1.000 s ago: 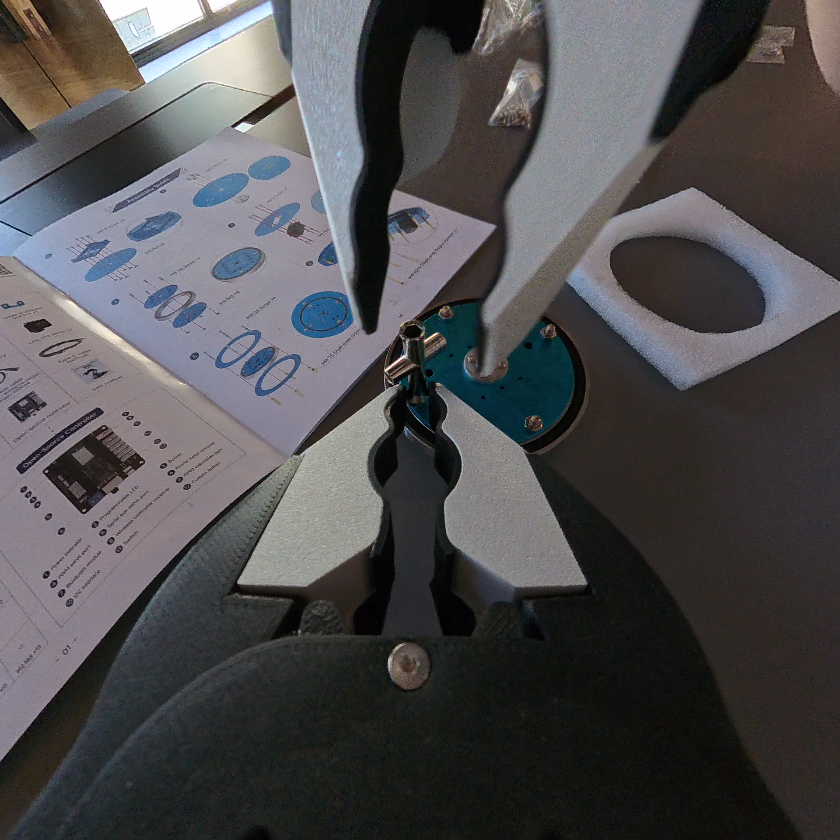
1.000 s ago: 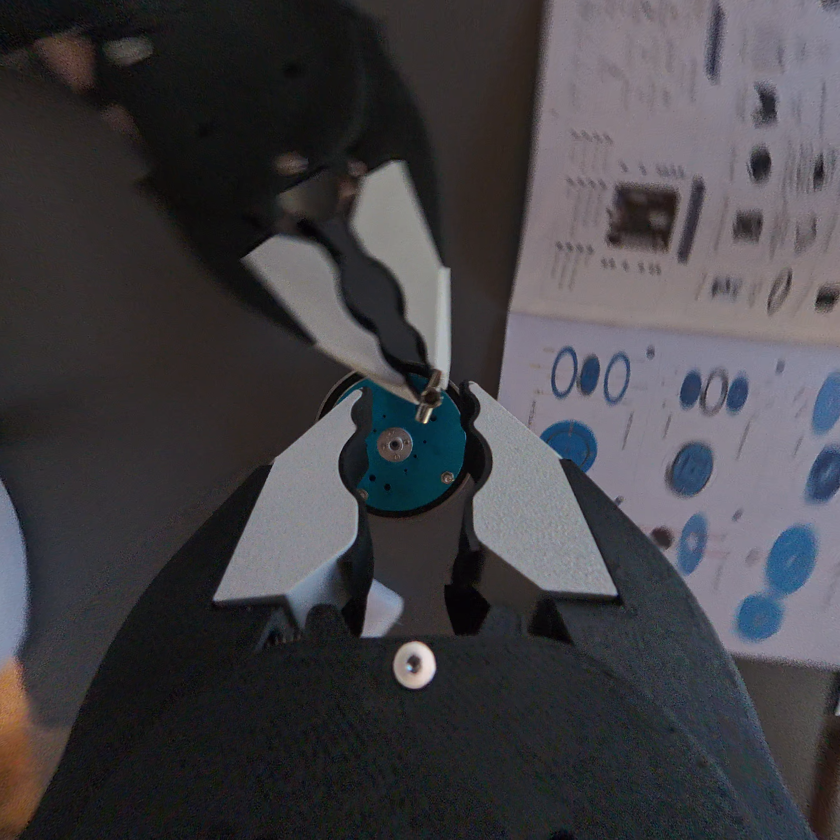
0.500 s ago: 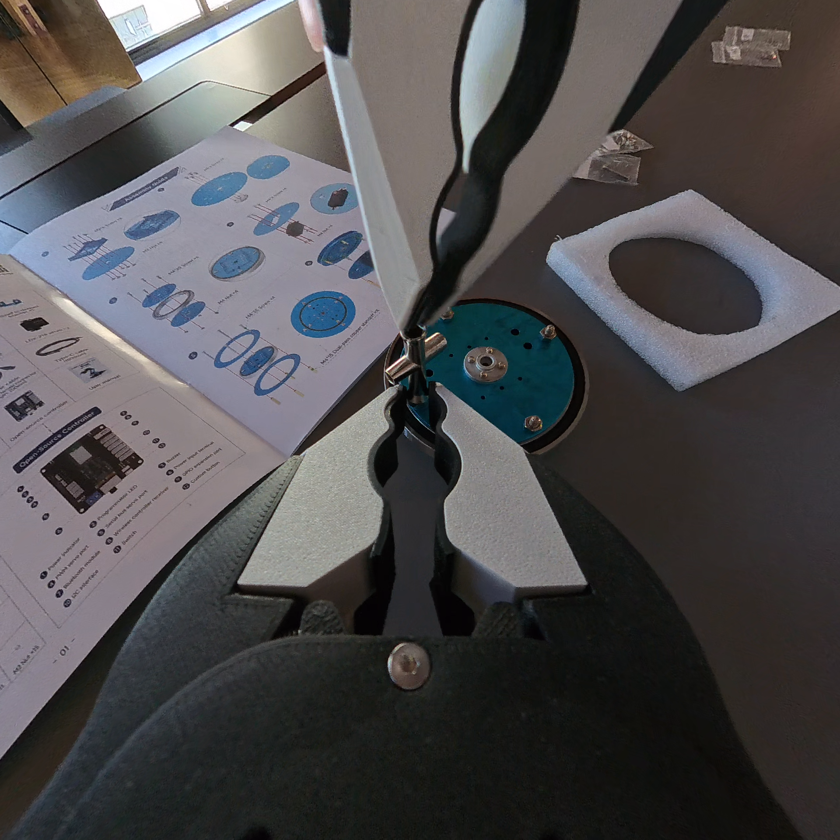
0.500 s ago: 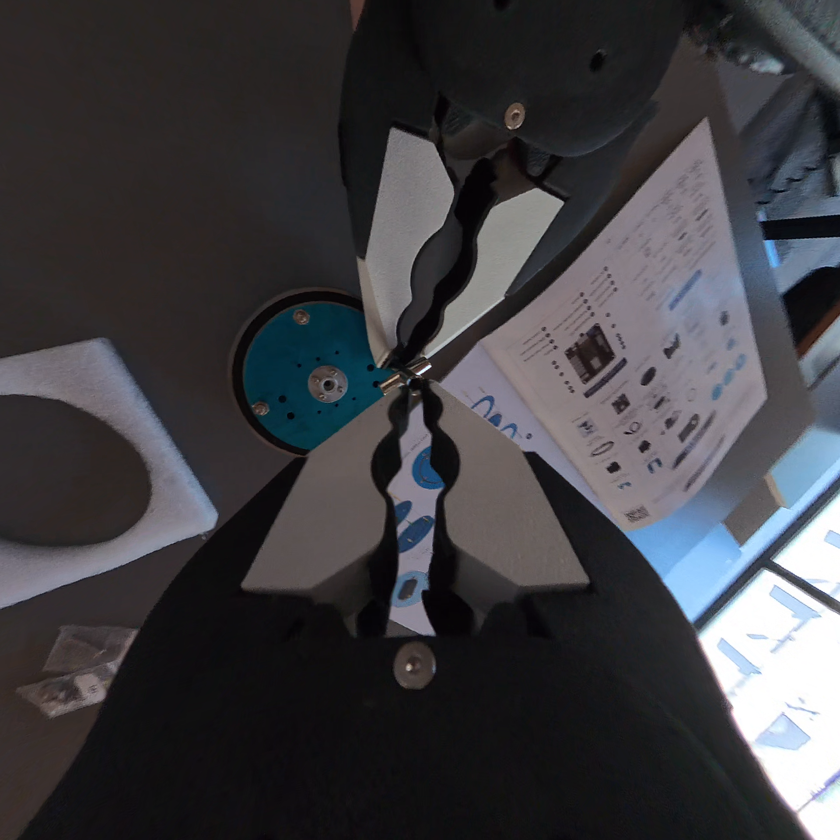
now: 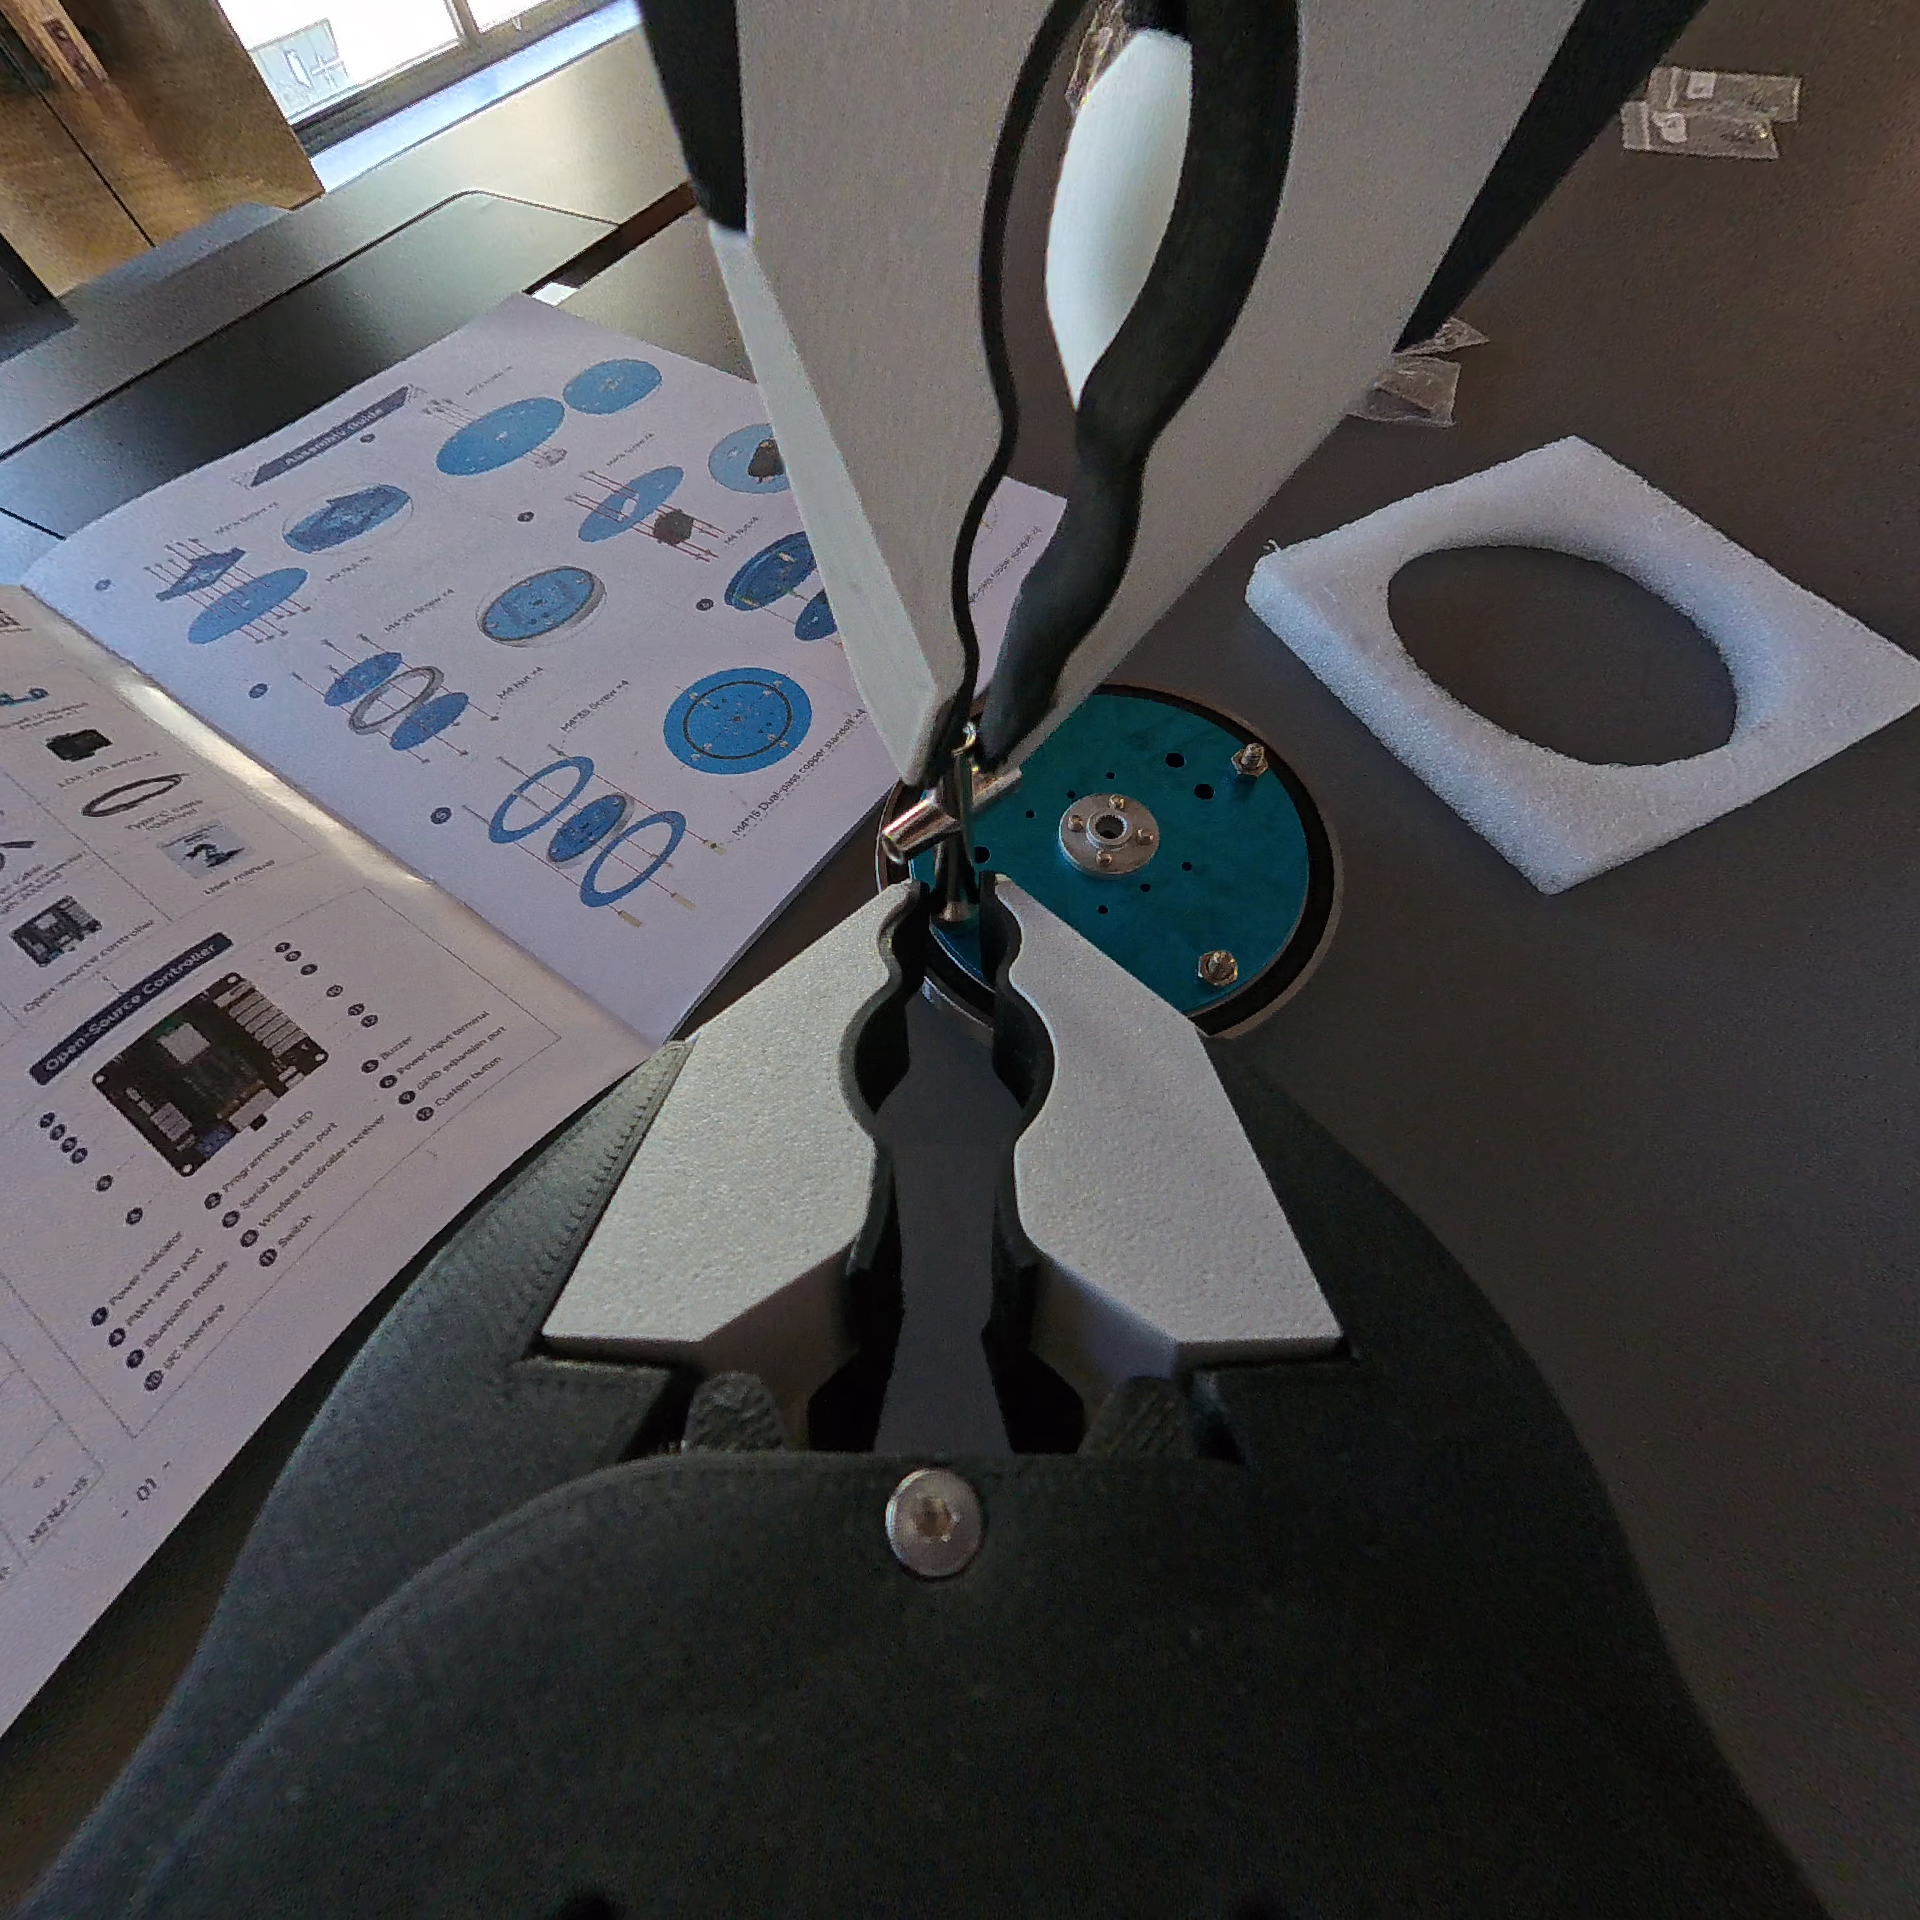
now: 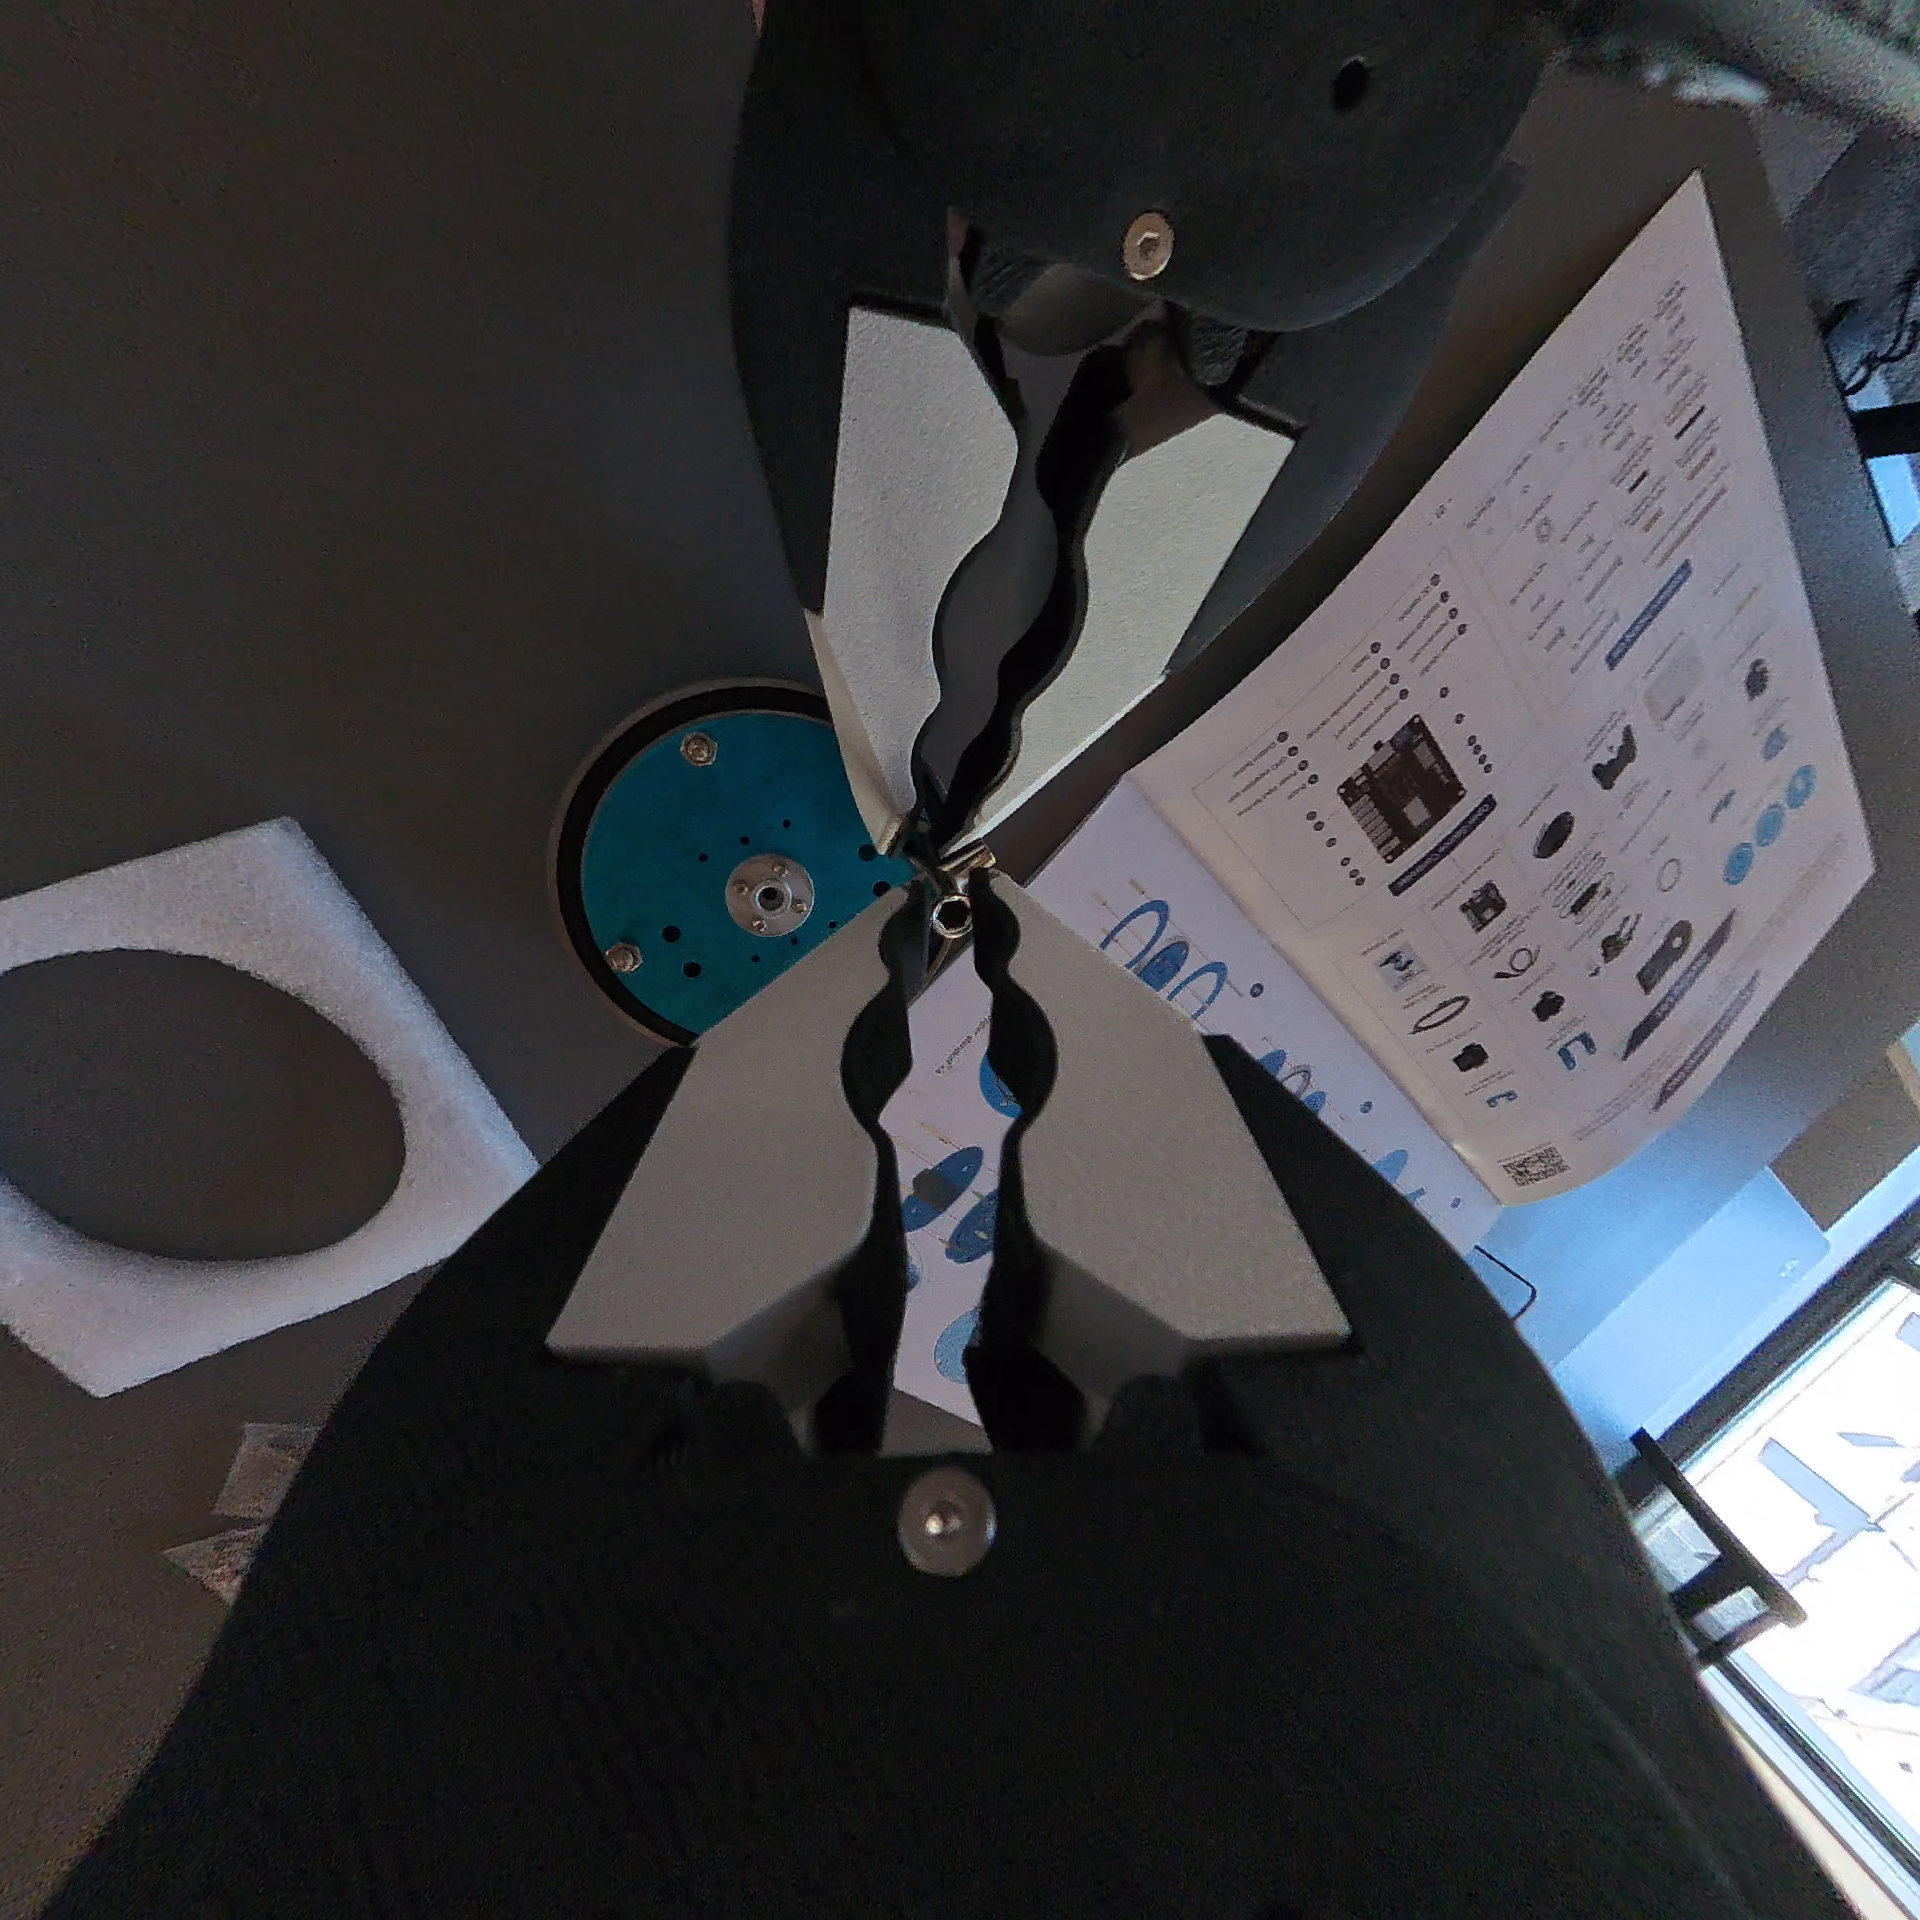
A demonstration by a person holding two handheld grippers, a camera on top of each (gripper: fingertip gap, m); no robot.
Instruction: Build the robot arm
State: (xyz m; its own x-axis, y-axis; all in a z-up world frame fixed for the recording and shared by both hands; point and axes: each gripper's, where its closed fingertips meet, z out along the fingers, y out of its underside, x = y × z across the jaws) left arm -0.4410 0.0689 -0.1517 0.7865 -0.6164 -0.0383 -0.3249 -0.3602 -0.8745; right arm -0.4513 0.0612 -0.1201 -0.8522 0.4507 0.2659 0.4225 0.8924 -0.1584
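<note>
A small silver cross-shaped socket wrench (image 5: 940,816) stands upright over the near-left edge of a round blue disc (image 5: 1143,883) with a metal hub, which lies on the dark table. My left gripper (image 5: 951,904) is shut on the wrench's lower stem. My right gripper (image 5: 961,743) comes down from above and is shut on the wrench's top arm. In the right wrist view the right gripper (image 6: 948,904) pinches the wrench (image 6: 951,914) tip to tip with the left gripper (image 6: 925,821), next to the disc (image 6: 707,831).
An open instruction booklet (image 5: 416,727) lies left of the disc and also shows in the right wrist view (image 6: 1558,727). A white foam frame (image 5: 1621,821) with an oval hole lies to the right. Small clear plastic bags (image 5: 1714,104) lie farther back.
My right gripper was open over the disc's hub. It swung over to the wrench and closed on its top. The left gripper and wrench stayed in place.
</note>
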